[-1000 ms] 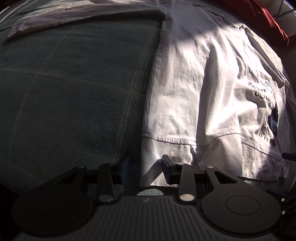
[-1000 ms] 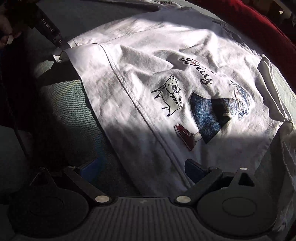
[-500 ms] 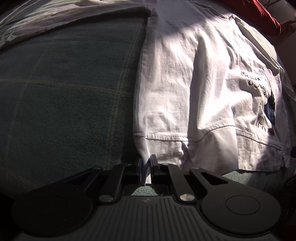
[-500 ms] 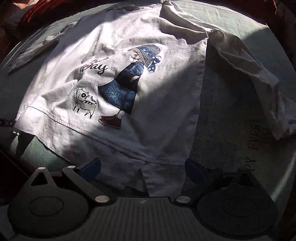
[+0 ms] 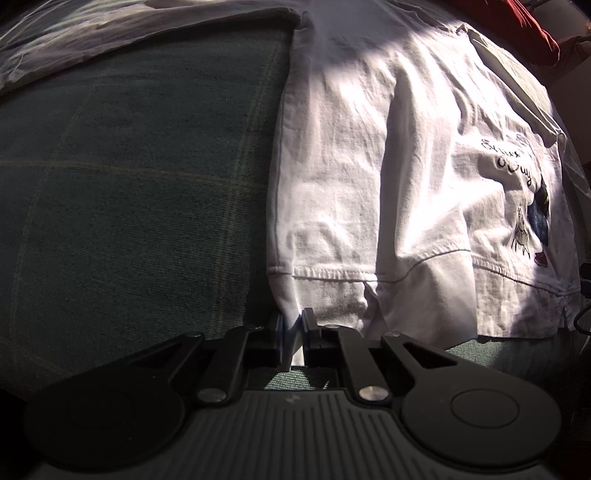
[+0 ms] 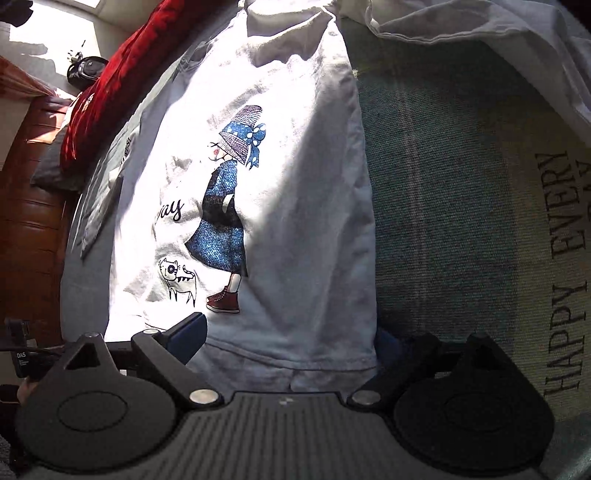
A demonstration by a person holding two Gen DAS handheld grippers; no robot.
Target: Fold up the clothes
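The white T-shirt lies flat on the green bed cover, front side up, w/ a picture of a girl in a blue dress, a blue dotted hat, red shoes, a little cat next to her & some curly black writing. The shirt is wrinkly, half in bright sun, half in shadow. One sleeve is folded in over the body, seen from the left cam. The cover is dark green w/ thin pale lines & the words "HAPPY EVERY" printed on it. Another pale piece of clothing lies bunched up past the shirt on the right cam side, & a flat pale cloth lies at the far edge in the left cam. A red blanket sits at the far side, next to brown wood furniture. Nothing lies on top of the shirt. The left gripper is pinched almost all the way closed on the bottom corner of the shirt, at the hem; white cloth pokes up between its 2 fingers. The right gripper is at the other bottom corner, its fingers wide apart, one blue pad over the shirt & the other just off the side edge. They have just been closing a bit, w/ the hem between them, but the pads don't squeeze it yet.
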